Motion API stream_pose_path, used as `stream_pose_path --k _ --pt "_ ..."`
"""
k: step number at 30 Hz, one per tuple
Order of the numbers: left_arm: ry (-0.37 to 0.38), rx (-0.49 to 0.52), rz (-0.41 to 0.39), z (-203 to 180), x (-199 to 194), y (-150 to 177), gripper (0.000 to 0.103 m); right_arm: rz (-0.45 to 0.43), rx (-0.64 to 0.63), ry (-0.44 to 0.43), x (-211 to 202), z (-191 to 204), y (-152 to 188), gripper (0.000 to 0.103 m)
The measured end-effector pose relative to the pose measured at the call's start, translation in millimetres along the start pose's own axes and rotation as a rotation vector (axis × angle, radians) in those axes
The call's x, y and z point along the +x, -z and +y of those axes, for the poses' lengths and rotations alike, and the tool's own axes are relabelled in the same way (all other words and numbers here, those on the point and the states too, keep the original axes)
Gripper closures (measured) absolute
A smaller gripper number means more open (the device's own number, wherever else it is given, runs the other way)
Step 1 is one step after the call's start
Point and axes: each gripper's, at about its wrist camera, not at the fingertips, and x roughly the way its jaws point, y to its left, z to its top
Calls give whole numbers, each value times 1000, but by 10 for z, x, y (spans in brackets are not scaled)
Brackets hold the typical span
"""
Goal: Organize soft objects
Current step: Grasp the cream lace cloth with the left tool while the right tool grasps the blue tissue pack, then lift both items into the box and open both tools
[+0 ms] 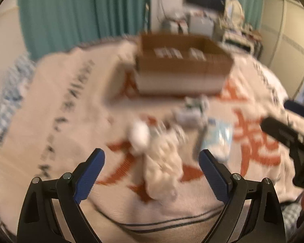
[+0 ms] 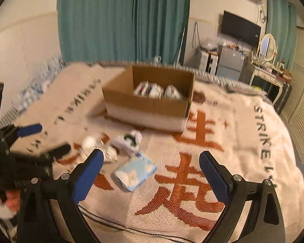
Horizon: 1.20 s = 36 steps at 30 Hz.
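My left gripper [image 1: 152,160] is open and empty, just above a cream soft toy [image 1: 164,162] lying on the blanket [image 1: 60,121]. A light-blue tissue pack [image 1: 218,135] lies to its right, small white soft items [image 1: 188,113] behind. A cardboard box [image 1: 182,68] stands further back. My right gripper [image 2: 151,160] is open and empty, over the tissue pack [image 2: 135,172]. A white and green soft item [image 2: 129,141] and the cream toy [image 2: 99,145] lie to its left. The box [image 2: 150,105] holds white soft items [image 2: 158,90]. The left gripper [image 2: 42,139] shows at the left.
The cream blanket [image 2: 243,141] with red characters covers the bed. Teal curtains [image 2: 121,20] hang behind. A dresser with mirror [image 2: 267,48], a TV [image 2: 240,28] and a small fridge [image 2: 230,63] stand at the back right. The right gripper [image 1: 289,129] shows at the left view's right edge.
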Motion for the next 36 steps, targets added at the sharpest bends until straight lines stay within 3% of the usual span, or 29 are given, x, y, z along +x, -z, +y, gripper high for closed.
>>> stream_pose_path --k 2,7,11,14,17,22,24,25,26,36 --pt "3 25 36 -62 160 64 9 25 15 -24 202 -34 81 7" --pt "-23 90 154 -179 489 207 44 82 32 -44 538 -58 199 7" --pt "20 76 149 -107 456 240 70 105 19 -49 681 -28 258 7" --pt "39 51 135 -19 417 203 78 132 12 -78 804 39 289 7" --pt "24 56 108 35 386 155 79 167 -17 -72 945 133 319 7" --pt "60 40 95 154 390 110 79 228 -68 -38 1186 284 391 7" --pt "73 37 102 159 398 128 79 238 -92 -10 1213 331 413 13" --pt "75 38 103 146 391 131 79 235 -105 0 1191 351 423 24" --pt "74 43 102 128 374 140 79 228 -108 4 1153 361 427 27" --pt "111 66 30 -25 -110 101 79 142 11 -21 479 132 409 32"
